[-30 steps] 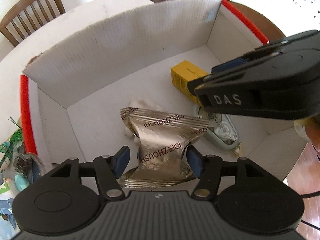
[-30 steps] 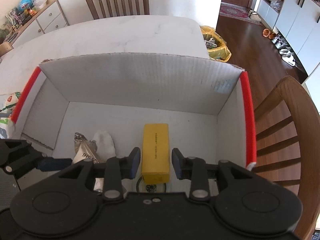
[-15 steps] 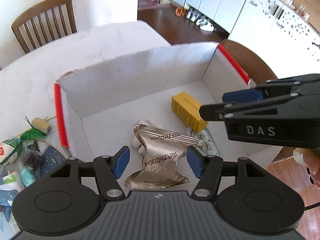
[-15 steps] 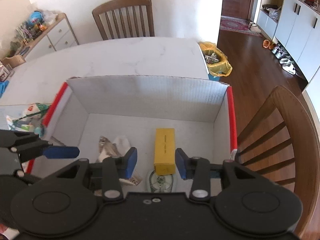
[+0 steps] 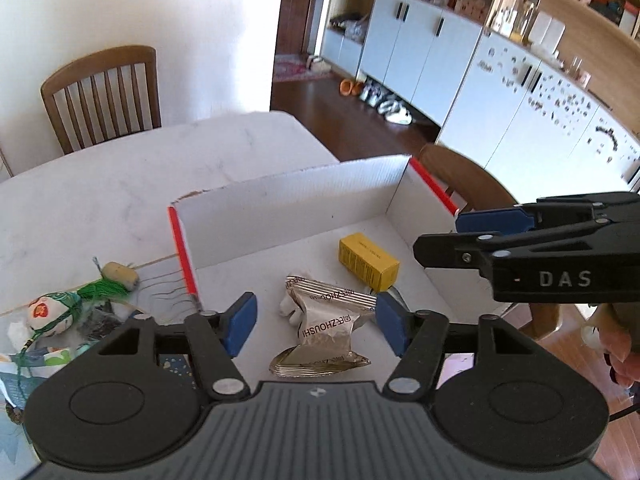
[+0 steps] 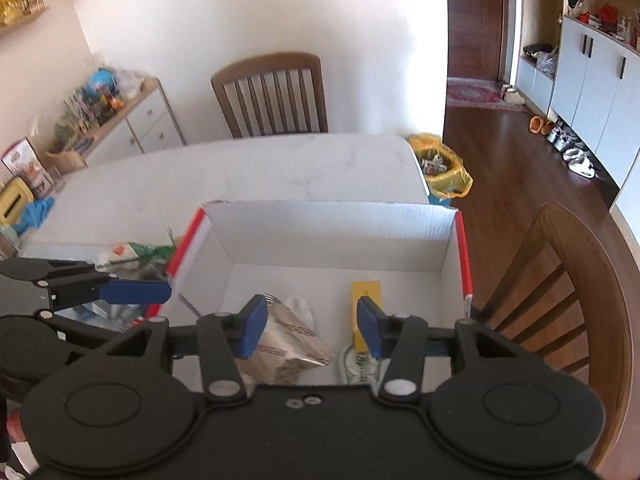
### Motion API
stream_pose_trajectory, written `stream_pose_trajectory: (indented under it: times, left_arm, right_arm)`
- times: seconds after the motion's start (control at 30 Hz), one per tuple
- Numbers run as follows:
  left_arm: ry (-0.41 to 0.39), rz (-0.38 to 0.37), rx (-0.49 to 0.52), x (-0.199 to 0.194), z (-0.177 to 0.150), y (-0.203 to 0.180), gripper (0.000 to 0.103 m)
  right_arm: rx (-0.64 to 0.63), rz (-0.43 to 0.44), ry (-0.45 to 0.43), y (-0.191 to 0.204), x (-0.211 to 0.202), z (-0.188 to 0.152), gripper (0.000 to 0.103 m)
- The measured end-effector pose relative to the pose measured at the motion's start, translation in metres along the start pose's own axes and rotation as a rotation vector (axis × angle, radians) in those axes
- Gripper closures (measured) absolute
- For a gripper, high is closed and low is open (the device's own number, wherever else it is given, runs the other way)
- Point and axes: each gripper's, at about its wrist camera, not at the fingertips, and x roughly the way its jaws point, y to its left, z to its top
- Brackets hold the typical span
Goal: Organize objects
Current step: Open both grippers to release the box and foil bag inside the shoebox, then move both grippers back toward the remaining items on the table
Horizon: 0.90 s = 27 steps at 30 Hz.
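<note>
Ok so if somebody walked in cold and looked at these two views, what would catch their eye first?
Probably the white cardboard box with red edges on the marble table, holding a yellow carton and a crinkled silver foil packet. Both the left gripper and right gripper hang open above it, holding nothing. Beside the box's left wall lies a small clutter with green string.

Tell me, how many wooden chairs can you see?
2: one chair at the table's far side by the wall, another chair right beside the box. Others may be hidden.
</note>
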Motion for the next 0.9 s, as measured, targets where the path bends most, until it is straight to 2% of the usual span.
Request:
stream_pose_trajectory:
  times: [0.13,0.2,0.33,0.63,0.77,0.9]
  left_arm:
    - [-0.04,0.002,0.002,-0.017,-0.006,0.008,0.034]
    - [-0.064,0.015,0.007,-0.027,-0.01,0.012,0.029]
    - [-0.103,0.028,0.025,-0.044,-0.016,0.019,0.023]
    - [-0.132,0.004,-0.005,-0.069,-0.031,0.052,0.013]
    - [-0.141,0.025,-0.025,-0.076,-0.04,0.072,0.003]
    - [-0.168,0.041,-0.055,-0.085,-0.049,0.094,0.001]
  right_arm:
    - [0.001,0.007,-0.052,0.011,-0.015,-0.004,0.039]
    - [0.004,0.019,-0.073,0.017,-0.022,-0.006,0.036]
    - [0.002,0.026,-0.122,0.031,-0.032,-0.011,0.023]
    - [-0.028,0.029,-0.19,0.069,-0.038,-0.019,0.009]
    - [-0.026,0.032,-0.203,0.085,-0.037,-0.022,0.007]
    - [-0.033,0.036,-0.2,0.104,-0.032,-0.024,0.005]
